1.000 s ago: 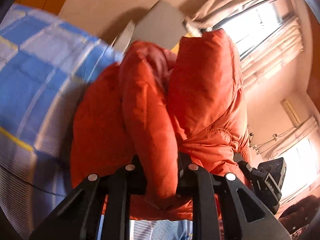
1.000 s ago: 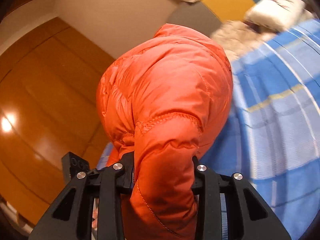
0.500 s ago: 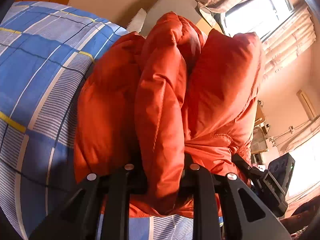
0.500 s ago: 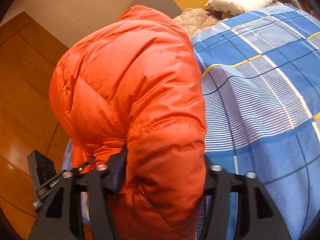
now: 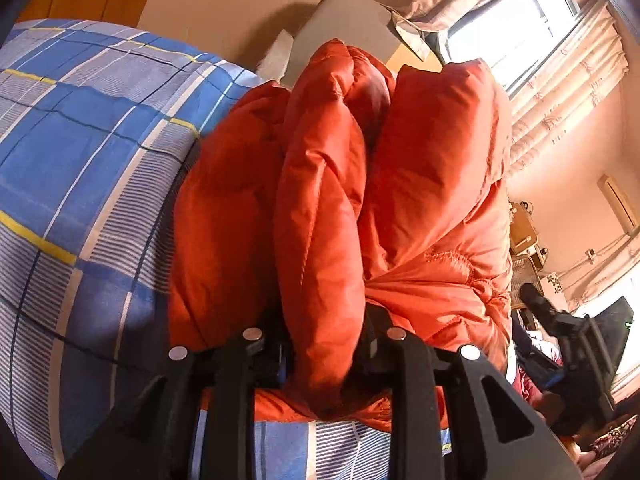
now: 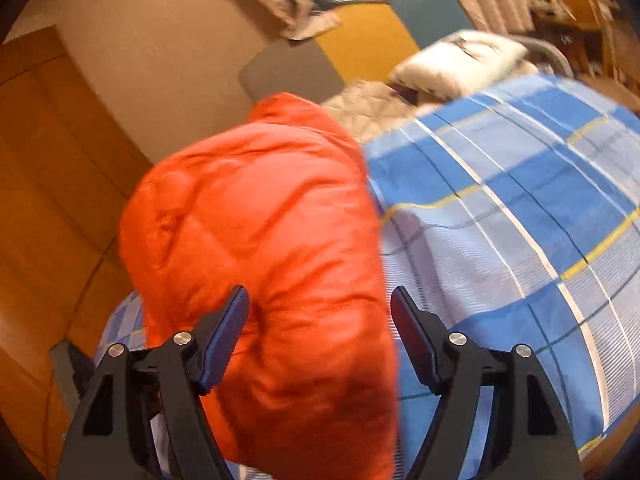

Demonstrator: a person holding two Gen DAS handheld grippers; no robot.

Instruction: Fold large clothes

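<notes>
An orange puffer jacket (image 5: 332, 200) lies bunched in thick folds on a blue plaid bedspread (image 5: 80, 152). My left gripper (image 5: 324, 344) is shut on a fold of the jacket, which bulges up between the fingers. In the right wrist view the jacket (image 6: 264, 240) fills the middle. My right gripper (image 6: 320, 308) is open, its fingers spread on either side of the jacket's edge without pinching it. The right gripper also shows at the right edge of the left wrist view (image 5: 576, 340).
The bedspread (image 6: 500, 220) stretches to the right. A white pillow (image 6: 460, 60) and a beige quilt (image 6: 368, 104) lie at the bed's head. A wooden wardrobe (image 6: 48, 168) stands at the left. Curtains and a bright window (image 5: 520, 32) are behind.
My right gripper has opened and let go of the jacket. The jacket has come down onto the bedspread. My left gripper still holds its fold.
</notes>
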